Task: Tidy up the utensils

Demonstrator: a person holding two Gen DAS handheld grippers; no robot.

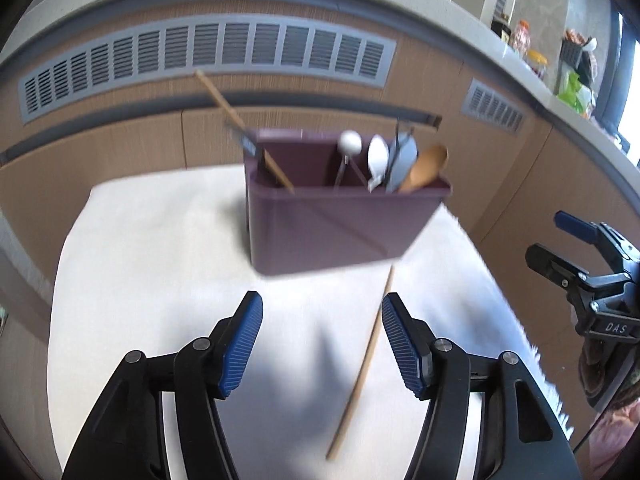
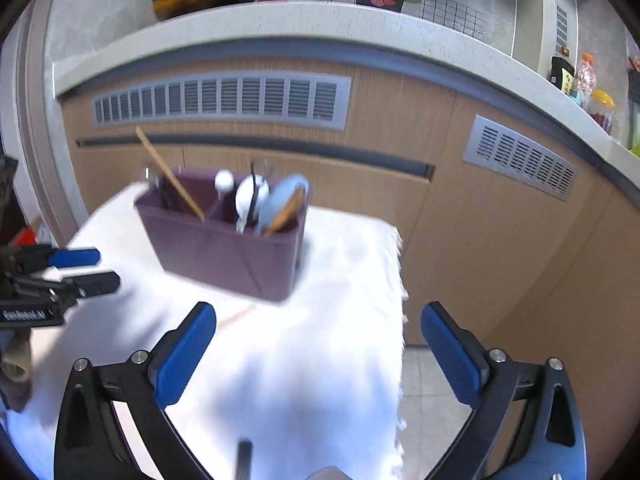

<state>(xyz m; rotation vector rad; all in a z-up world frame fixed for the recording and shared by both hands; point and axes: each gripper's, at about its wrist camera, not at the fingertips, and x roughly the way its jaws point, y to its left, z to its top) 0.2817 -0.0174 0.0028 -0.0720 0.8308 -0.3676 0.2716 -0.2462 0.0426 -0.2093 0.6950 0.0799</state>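
1. Utensil caddy (image 1: 336,236), a plum-coloured divided bin, stands on the white cloth (image 1: 160,280) covering a small table in front of wood-grain cabinets.
2. Left gripper (image 1: 322,340) hangs over the cloth with its jaws parted and nothing pressed between the pads; right gripper (image 2: 318,354) is spread very wide and empty, reaching past the cloth's fringed edge.
3. Inside the caddy: one chopstick (image 1: 244,128) leans in the left compartment, while a white spoon (image 1: 378,160), a wooden spoon (image 1: 426,168) and a pale blue one crowd the right.
4. Loose chopstick (image 1: 362,364) lies on the cloth, just beside the left gripper's right pad.
5. Risks: a thin stick on soft cloth may roll or slip from the pads; a snagged cloth could drag the caddy.
6. Writing: "DAS" on the right gripper's body, seen from the left wrist; the left gripper's label is too blurred to read.
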